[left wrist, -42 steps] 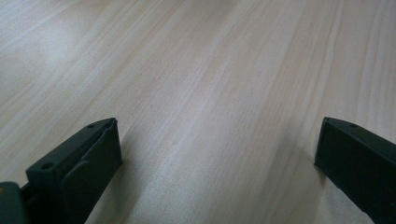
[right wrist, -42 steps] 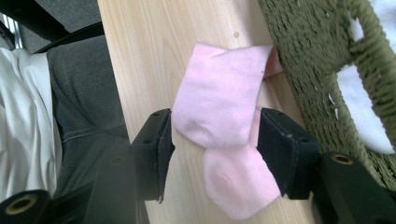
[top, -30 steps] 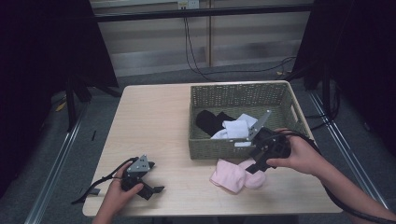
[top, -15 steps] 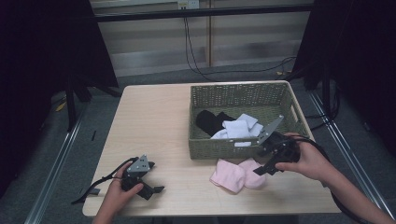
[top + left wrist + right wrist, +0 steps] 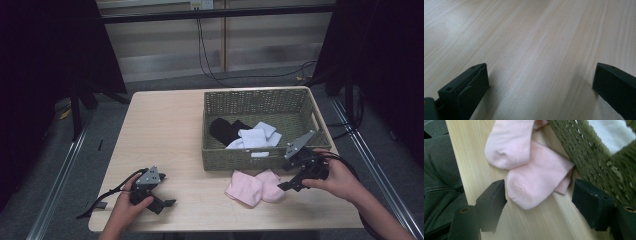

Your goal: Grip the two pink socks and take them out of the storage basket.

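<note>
Right gripper (image 5: 539,195) has just been opening, jaws spread around the pink socks (image 5: 534,182) on the table beside the basket (image 5: 596,157). Risk: snagging the wicker. Left gripper (image 5: 539,82) idles, jaws apart.

Dim room, soft shadows (blurred jaws)
</note>
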`<state>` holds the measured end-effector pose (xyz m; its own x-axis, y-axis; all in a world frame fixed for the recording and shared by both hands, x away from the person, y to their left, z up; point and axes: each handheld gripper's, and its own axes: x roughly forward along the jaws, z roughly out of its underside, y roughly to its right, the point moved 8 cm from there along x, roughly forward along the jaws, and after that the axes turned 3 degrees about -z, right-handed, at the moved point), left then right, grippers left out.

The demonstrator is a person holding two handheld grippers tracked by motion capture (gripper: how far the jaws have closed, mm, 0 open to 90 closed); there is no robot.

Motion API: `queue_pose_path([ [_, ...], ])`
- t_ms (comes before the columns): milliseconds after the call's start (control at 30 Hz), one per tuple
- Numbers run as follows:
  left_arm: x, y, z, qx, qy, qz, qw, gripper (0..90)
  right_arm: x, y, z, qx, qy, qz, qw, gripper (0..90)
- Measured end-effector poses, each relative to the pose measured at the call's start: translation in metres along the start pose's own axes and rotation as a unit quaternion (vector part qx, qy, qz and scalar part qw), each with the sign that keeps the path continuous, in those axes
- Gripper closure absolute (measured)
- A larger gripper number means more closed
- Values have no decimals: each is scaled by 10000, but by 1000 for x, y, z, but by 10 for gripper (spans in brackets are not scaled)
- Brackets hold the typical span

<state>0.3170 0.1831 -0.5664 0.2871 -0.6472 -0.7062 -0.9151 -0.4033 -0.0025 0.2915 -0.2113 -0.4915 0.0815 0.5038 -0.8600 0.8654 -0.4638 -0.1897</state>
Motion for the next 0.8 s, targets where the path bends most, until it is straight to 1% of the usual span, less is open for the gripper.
queue_pose_path([
  [133,0,0,0,-2,1,0,10000,0,2,4,9,126,48,67,9999,259],
  [333,0,0,0,0,0,-1,10000,0,6,10,22,182,116,165,9996,257],
  [467,0,0,0,-2,0,-1,10000,0,8,13,30,194,193,215,9994,258],
  [500,0,0,0,0,-1,0,10000,0,9,14,32,244,210,213,9993,257],
  [633,0,0,0,1,-1,-1,10000,0,11,19,38,308,365,314,9984,256],
  [667,0,0,0,0,0,-1,10000,0,12,20,39,320,395,305,9982,256],
  [700,0,0,0,1,-1,0,10000,0,14,20,42,402,413,294,9979,255],
  [800,0,0,0,-1,0,-2,10000,0,20,23,48,402,442,347,9976,253],
])
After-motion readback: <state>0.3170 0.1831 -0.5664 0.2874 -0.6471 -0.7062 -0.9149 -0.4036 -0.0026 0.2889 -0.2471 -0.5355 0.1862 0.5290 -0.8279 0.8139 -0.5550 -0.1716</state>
